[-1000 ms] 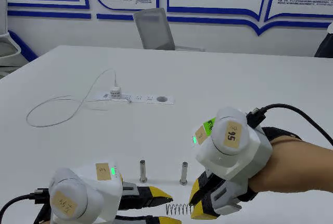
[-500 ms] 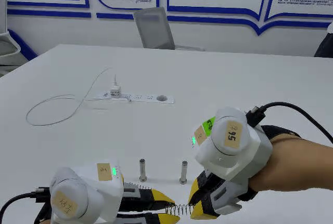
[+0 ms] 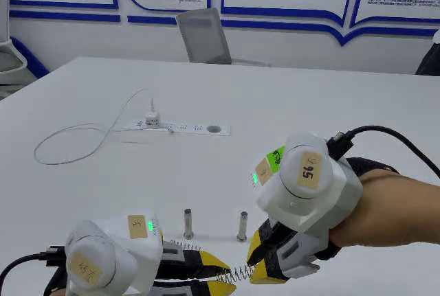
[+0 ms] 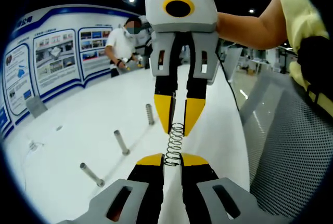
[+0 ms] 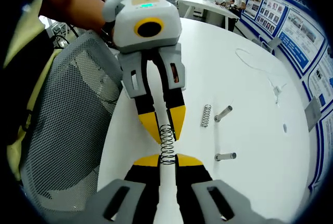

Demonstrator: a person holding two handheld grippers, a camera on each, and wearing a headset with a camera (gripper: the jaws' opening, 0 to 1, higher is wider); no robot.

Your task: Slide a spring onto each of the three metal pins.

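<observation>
A small steel spring (image 3: pixel 237 273) hangs level between my two grippers, just above the white table (image 3: pixel 289 117). My left gripper (image 3: pixel 223 277) is shut on one end of it (image 4: pixel 174 143); my right gripper (image 3: pixel 256 268) is shut on the other end (image 5: pixel 166 148). Each yellow-tipped gripper faces the other, with the right gripper (image 4: pixel 177 122) opposite the left gripper's tips (image 4: pixel 165 159). Two upright metal pins (image 3: pixel 188 224) (image 3: pixel 242 226) stand just beyond the grippers. The left gripper view has three pins (image 4: pixel 150 114) (image 4: pixel 122 142) (image 4: pixel 91 173) in a row. A second spring (image 5: pixel 206 115) lies loose beside a pin (image 5: pixel 223 112).
A white power strip (image 3: pixel 180 129) with a plug and a looping white cable (image 3: pixel 75 138) lies mid-table. A grey chair (image 3: pixel 203 37) stands behind the far edge. A mesh chair (image 5: pixel 67 104) is close to the near table edge. A person (image 4: pixel 122 47) stands far off.
The left gripper's jaws were apart beside the spring's free end and have since shut on it. The right gripper has stayed shut on the spring and barely shifted.
</observation>
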